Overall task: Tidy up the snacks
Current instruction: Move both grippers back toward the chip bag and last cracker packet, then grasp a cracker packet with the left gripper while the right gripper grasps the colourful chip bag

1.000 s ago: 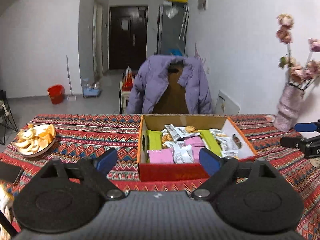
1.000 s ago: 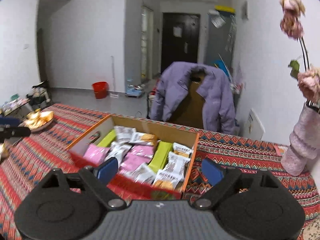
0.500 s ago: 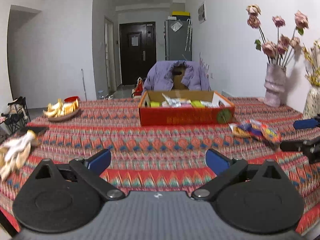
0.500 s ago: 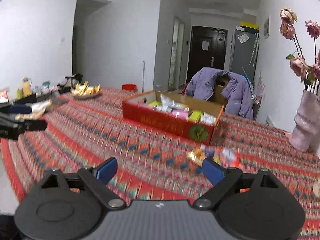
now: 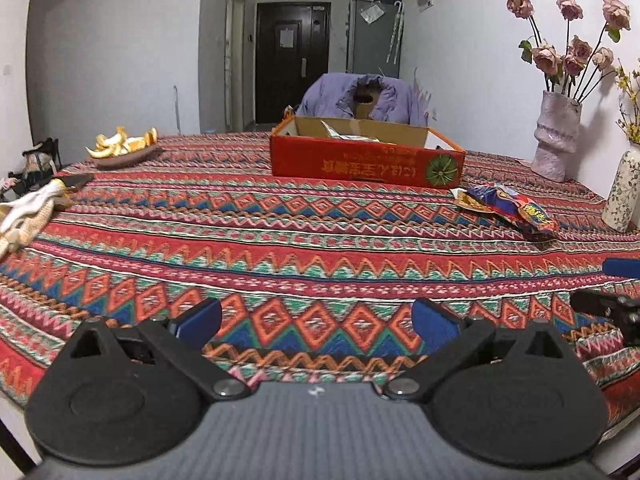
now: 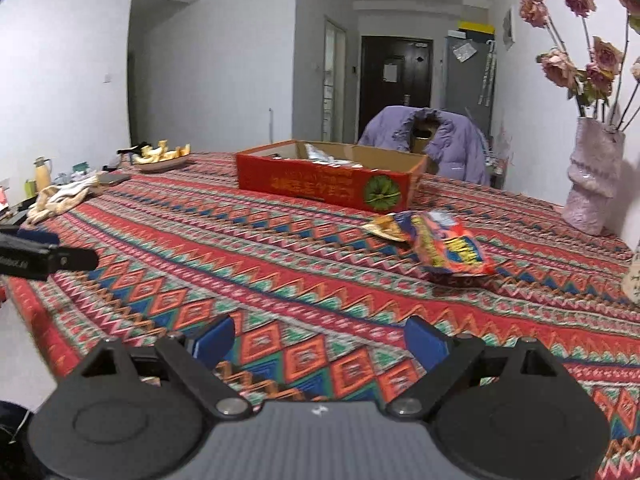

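A red cardboard box [image 5: 364, 162] holding snack packets stands at the far middle of the patterned table; it also shows in the right wrist view [image 6: 324, 184]. A colourful snack bag [image 5: 516, 208] lies on the cloth right of the box, with a small orange packet [image 5: 470, 202] beside it; the bag [image 6: 448, 246] and the packet [image 6: 386, 228] also show in the right wrist view. My left gripper [image 5: 316, 316] is open and empty, low over the near table edge. My right gripper [image 6: 318, 340] is open and empty, also near the front edge, well short of the bag.
A plate of orange peels [image 5: 122, 148] sits far left. A pale cloth glove [image 5: 28, 210] lies at the left edge. A pink vase with dried roses [image 5: 556, 144] and a white patterned vase [image 5: 622, 192] stand at the right. A chair with a purple jacket [image 5: 360, 98] is behind the box.
Both grippers have pulled back from above the box to low over the table's near edge. The snack bag right of the box has come into view. Both stay open.
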### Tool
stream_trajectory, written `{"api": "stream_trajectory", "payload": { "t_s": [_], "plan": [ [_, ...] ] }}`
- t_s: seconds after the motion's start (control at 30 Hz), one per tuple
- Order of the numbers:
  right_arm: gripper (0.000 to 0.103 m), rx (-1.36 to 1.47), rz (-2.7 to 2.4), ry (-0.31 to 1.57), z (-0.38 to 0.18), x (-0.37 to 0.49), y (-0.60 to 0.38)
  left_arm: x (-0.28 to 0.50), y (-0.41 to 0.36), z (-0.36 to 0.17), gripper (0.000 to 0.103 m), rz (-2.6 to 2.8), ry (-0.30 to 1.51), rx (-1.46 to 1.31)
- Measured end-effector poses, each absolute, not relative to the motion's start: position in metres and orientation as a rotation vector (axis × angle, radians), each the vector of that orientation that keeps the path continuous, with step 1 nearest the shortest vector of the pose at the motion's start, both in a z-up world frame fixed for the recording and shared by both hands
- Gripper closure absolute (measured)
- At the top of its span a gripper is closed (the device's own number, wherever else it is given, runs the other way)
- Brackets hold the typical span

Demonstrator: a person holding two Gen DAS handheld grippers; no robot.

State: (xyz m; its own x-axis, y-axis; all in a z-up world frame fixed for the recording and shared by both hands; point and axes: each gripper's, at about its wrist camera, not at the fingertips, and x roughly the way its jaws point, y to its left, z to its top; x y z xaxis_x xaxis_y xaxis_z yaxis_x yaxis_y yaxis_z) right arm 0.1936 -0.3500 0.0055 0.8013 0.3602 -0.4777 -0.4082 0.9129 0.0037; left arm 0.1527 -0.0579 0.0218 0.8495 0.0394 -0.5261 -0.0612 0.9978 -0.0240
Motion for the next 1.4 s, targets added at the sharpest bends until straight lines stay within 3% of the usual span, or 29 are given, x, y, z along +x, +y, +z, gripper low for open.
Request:
{"api": "stream_trajectory", "payload": {
  "t_s": [0.27, 0.67, 0.73, 0.83, 1.03, 1.23, 1.3, 1.4],
  "plan": [
    [0.011, -0.104, 0.333, 0.527, 0.015, 0.253, -0.377, 0.212, -0.088, 0.025, 0.000, -0.025, 0.600, -0.040],
    [0.011, -0.163, 0.329, 0.609, -0.005, 0.422, -0.370, 0.358, -0.150, 0.016, 0.000, -0.175, 0.664, 0.052],
    [0.014, -0.138, 0.331, 0.647, -0.011, 0.444, -0.373, 0.380, -0.162, 0.013, 0.000, -0.197, 0.670, 0.060],
    [0.029, -0.024, 0.366, 0.685, -0.016, 0.461, -0.392, 0.410, -0.181, 0.009, 0.000, -0.230, 0.684, 0.051],
    [0.036, 0.081, 0.247, 0.644, -0.019, 0.461, -0.434, 0.459, -0.225, -0.010, 0.001, -0.340, 0.711, 0.057],
    [0.036, 0.095, 0.231, 0.615, -0.024, 0.457, -0.443, 0.476, -0.246, -0.027, 0.022, -0.370, 0.709, 0.117],
    [0.036, 0.086, 0.240, 0.610, -0.023, 0.454, -0.446, 0.475, -0.245, -0.027, 0.049, -0.361, 0.686, 0.135],
    [0.037, 0.091, 0.240, 0.608, -0.023, 0.455, -0.448, 0.478, -0.238, -0.021, 0.055, -0.376, 0.707, 0.080]
  ]
}}
